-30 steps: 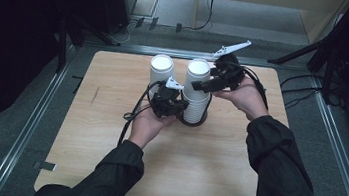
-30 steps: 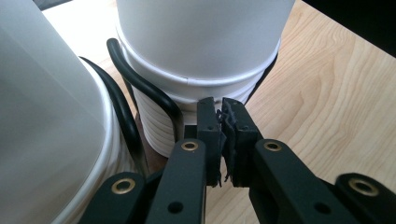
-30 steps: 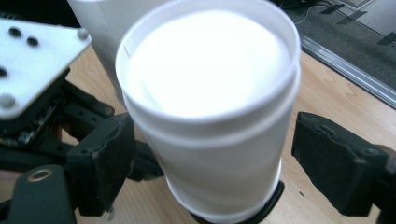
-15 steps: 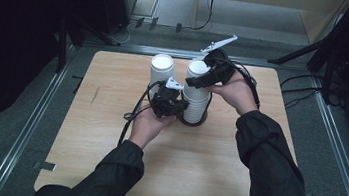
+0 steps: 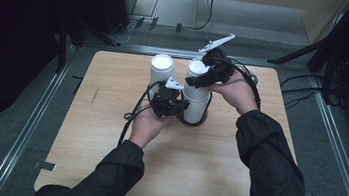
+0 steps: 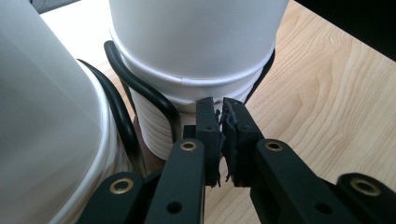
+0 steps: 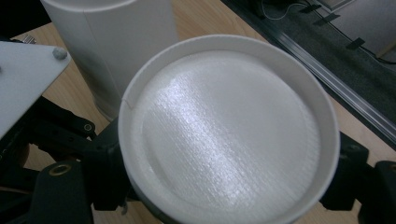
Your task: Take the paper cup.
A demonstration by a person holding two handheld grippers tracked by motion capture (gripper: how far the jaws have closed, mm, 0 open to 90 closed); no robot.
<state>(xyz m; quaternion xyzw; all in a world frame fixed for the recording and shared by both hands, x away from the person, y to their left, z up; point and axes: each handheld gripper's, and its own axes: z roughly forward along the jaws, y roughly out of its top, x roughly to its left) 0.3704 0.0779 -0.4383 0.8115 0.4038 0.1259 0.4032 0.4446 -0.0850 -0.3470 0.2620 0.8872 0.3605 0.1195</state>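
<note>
I have two stacks of white paper cups in front of me on the wooden table (image 5: 103, 170), and the work in hand looks like pulling the top cup off the nearer stack.

My left gripper (image 5: 175, 109) sits low against the foot of that cup stack (image 5: 196, 100). Its jaws are pressed almost together on the black wire holder (image 6: 140, 88) that rings the stack's base, with no gap to speak of between the pads, so I judge it is bracing the holder in place.

My right gripper (image 5: 204, 79) is up at the top of the same stack, one jaw on either side of the top cup (image 7: 229, 135), whose upturned bottom faces the right gripper's camera. The jaws have just been closing with the cup between them; the dark pads sit tight against its wall on both sides, so I take it as gripped or very nearly so.

The second stack (image 5: 161, 71) stands just beyond my left gripper, untouched.

So the bracing and the grasp seem done. Left, as I judge it: lift the top cup free of the one under it and set it down somewhere on the bare table.
</note>
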